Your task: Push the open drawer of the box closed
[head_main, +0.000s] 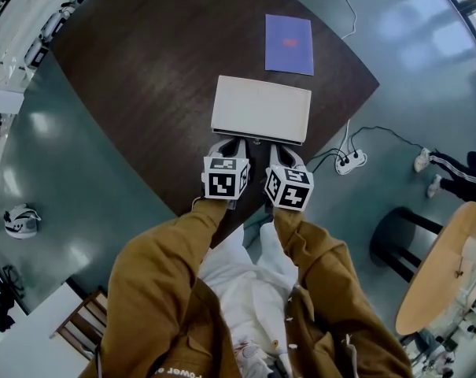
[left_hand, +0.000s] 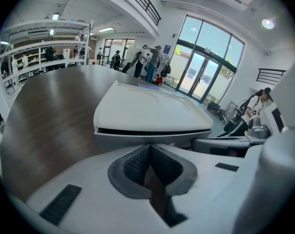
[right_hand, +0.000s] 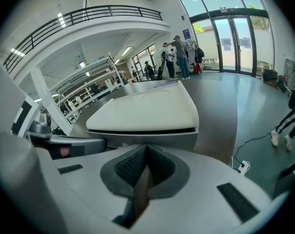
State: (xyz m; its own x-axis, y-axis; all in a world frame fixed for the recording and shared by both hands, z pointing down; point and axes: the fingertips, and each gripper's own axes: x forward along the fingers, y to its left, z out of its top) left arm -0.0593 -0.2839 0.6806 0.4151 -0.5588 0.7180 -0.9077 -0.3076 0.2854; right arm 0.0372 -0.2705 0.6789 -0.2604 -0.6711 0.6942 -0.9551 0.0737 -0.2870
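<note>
Nearest the head camera: two mustard-brown jacket sleeves (head_main: 167,290) over a white garment, reaching forward and down. At the end of each sleeve, a pale grey two-jaw gripper topped by a cube with black-and-white square markers.

Left gripper (head_main: 235,142), seen along its own jaws (left_hand: 148,149): dark ribbed pads clenched flat together, nothing caught between them. Right gripper (head_main: 282,148), in its own view (right_hand: 146,149): likewise squeezed closed and empty. Side by side, just apart, both aimed at the same face.

Directly ahead of both sets of tips: flat white rectangular box (head_main: 261,105), lying on the near part of a dark brown wood-grain table (head_main: 135,93), close to its edge. Under the box's smooth white top, a thin dark slit, and below that the light grey front of the drawer (left_hand: 152,136) (right_hand: 152,139). From above, only a narrow strip of drawer front (head_main: 257,139) showing past the top's near edge. Gripper tips right up against that front, left tip towards its middle, right tip towards its right end; actual contact hard to confirm.

Farther back on the table, well apart from the box: a thin purple-blue booklet (head_main: 289,44), lying flat.

Off the table to the right, on the teal-grey floor: a white power strip (head_main: 352,161) with trailing cables, a round black stool (head_main: 399,239) and a round light-wood tabletop (head_main: 438,270).
</note>
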